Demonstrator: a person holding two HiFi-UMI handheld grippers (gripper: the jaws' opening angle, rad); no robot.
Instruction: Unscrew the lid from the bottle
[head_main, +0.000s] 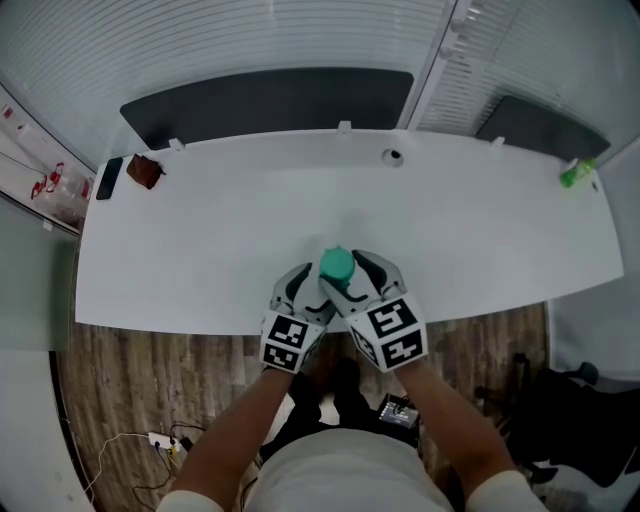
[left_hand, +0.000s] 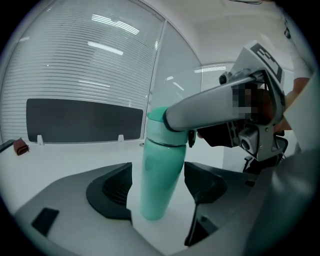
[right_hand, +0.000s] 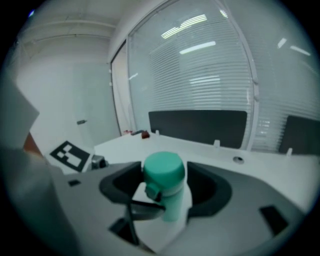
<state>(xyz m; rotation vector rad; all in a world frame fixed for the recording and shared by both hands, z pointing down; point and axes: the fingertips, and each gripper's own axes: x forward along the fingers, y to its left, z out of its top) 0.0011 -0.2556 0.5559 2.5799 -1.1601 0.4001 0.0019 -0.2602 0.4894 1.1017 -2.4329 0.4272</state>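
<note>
bottle (head_main: 337, 266): teal, upright, near edge of tabletop (head_main: 200, 230), lid (right_hand: 164, 170) on
left gripper (head_main: 305, 287): fingers apart, flanking bottle body, not clamped
right gripper (head_main: 368, 276): fingers apart, flanking lid, not clamped

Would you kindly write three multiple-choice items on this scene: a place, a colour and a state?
1. Where on the table does the bottle stand? A) far left corner B) near the front edge C) far right corner
2. What colour is the bottle? A) red B) black C) teal
3. The lid is: A) lying on the table B) on the bottle C) on the floor
Answers: 1 B, the head view shows it by the near edge; 2 C, every view shows teal; 3 B, the right gripper view shows it capping the bottle.
</note>
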